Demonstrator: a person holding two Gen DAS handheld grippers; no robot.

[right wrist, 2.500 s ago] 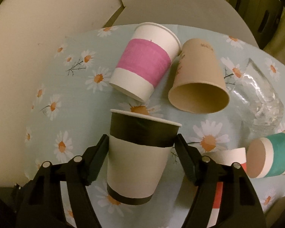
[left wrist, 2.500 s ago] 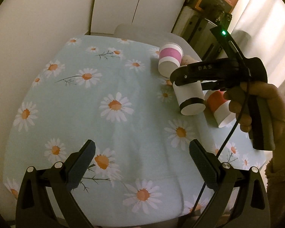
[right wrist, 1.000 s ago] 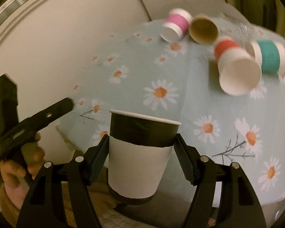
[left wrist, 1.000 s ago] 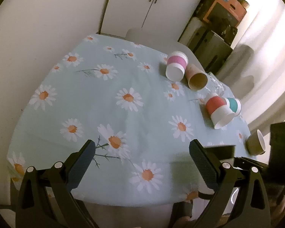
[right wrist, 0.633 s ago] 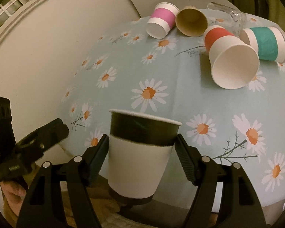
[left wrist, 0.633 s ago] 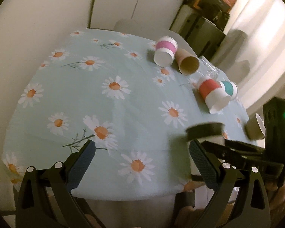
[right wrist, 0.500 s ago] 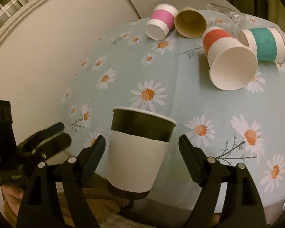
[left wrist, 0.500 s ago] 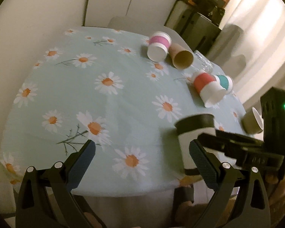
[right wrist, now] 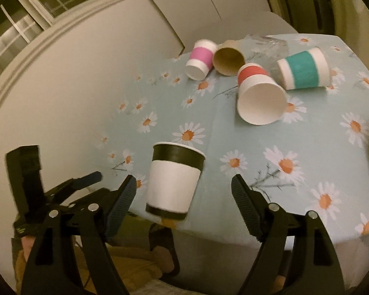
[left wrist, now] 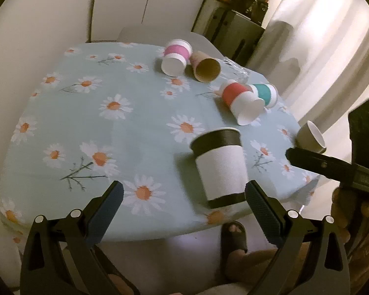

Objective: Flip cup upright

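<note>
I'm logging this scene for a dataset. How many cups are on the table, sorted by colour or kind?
Black-banded paper cup: 1, upright
Pink-banded paper cup: 1, on its side
Plain brown paper cup: 1, on its side
Red-banded paper cup: 1, on its side
Teal-banded paper cup: 1, on its side
Small brown cup: 1
Clear plastic cup: 1
Total: 7

A daisy-print tablecloth [left wrist: 125,127] and a sandalled foot [left wrist: 233,236] below.

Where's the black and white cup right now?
The black and white cup stands upright near the table's front edge, released between the open right claw's fingers, in front of the red-banded cup lying on its side.
</note>
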